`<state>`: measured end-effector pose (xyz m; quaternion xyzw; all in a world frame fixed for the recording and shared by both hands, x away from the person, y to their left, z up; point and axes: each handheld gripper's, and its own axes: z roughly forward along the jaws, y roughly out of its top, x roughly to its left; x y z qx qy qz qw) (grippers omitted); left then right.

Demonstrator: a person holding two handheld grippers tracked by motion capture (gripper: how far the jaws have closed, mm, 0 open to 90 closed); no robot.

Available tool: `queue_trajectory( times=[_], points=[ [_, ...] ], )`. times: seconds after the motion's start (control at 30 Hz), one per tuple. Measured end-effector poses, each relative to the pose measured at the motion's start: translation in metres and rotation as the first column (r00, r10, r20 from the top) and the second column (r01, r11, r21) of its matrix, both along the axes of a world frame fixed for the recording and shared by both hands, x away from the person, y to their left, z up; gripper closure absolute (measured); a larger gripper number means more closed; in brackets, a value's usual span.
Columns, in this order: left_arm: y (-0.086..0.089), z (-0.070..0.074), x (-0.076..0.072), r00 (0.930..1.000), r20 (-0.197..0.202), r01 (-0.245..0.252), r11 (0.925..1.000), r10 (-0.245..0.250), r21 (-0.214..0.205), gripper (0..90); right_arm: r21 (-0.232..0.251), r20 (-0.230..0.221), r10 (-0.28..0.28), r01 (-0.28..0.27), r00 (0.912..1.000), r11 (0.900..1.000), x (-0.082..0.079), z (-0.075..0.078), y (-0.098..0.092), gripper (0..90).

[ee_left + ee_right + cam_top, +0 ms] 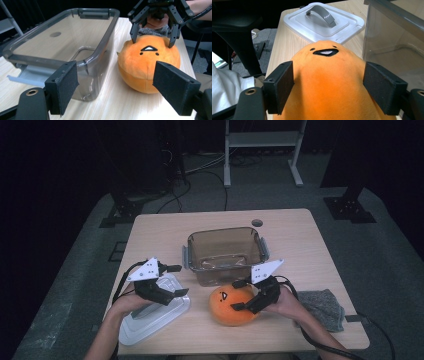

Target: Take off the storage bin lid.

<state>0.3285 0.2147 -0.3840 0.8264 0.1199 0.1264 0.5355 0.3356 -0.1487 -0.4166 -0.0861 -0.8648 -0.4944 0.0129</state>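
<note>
An orange plush (227, 312) with a small face lies on the table in front of a clear plastic bin (192, 251). My right gripper (238, 295) is shut on the plush, its pads (279, 87) pressed to both sides of the plush (329, 75). The left gripper view looks across at that gripper (152, 42) on top of the plush (147, 67), next to the bin (62, 15). My left gripper (181, 280) hovers open over the bin's white lid (150, 320), with nothing between its pads (62, 87).
The lid (324, 22) with its grey handle lies flat at the front left of the wooden table (300, 245). A grey cloth (322, 307) sits at the front right corner. The bin's wall (392, 37) stands close to my right gripper.
</note>
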Motion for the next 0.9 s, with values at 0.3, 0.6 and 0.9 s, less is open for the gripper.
queue_trajectory(
  times=[0.3, 0.6, 0.9],
  points=[
    [0.006, -0.008, -0.005, 0.9999, -0.011, -0.007, 1.0, 0.007, -0.003, 18.4, -0.039, -0.011, 0.011, -0.011, 0.9999, 0.9992, -0.002, -0.008, 0.005, 32.2],
    [0.008, -0.014, -0.007, 0.9998, -0.012, -0.014, 0.9998, 0.014, -0.014, 18.3, -0.071, -0.005, 0.035, -0.035, 0.9994, 0.9969, -0.006, -0.013, 0.006, 47.9],
    [0.005, -0.022, -0.009, 0.9999, -0.014, -0.007, 0.9998, 0.007, -0.018, 18.2, -0.085, -0.018, 0.039, -0.04, 0.9991, 0.9956, -0.01, -0.016, 0.007, 63.4]
  ],
)
